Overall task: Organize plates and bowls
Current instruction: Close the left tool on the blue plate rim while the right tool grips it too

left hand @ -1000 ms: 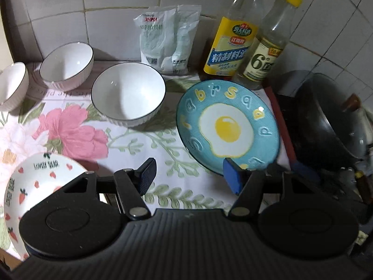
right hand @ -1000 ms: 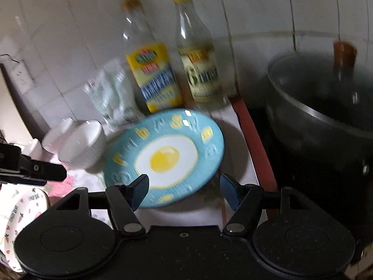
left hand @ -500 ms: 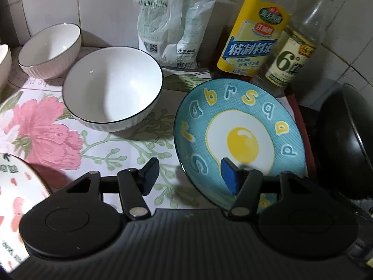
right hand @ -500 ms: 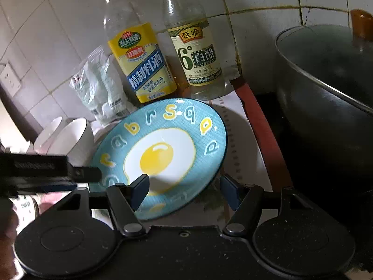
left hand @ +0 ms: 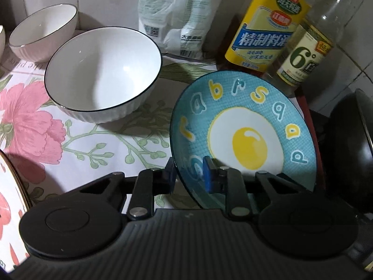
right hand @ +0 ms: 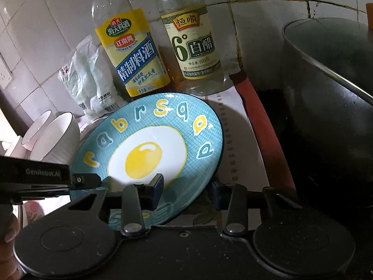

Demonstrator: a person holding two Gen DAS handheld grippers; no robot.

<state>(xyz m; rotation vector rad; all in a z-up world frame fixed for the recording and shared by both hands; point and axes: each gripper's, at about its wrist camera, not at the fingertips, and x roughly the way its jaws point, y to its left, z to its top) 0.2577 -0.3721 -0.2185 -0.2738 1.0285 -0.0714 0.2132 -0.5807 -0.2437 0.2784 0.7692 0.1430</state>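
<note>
The right claw (right hand: 186,187) straddles the lower right rim of the blue egg plate (right hand: 163,130) at the centre of the frame; its jaws have just been closing, one finger (right hand: 156,184) lying over the plate's face and the other below the rim, seemingly pressing it. The plate tilts, its left side lifted. From the left edge the left claw (right hand: 87,179) reaches to the plate's lower left rim. Behind stand two bottles (right hand: 132,53), a white bag (right hand: 91,86) and, at mid left, white bowls (right hand: 56,140). A dark pot (right hand: 326,116) fills the right.
</note>
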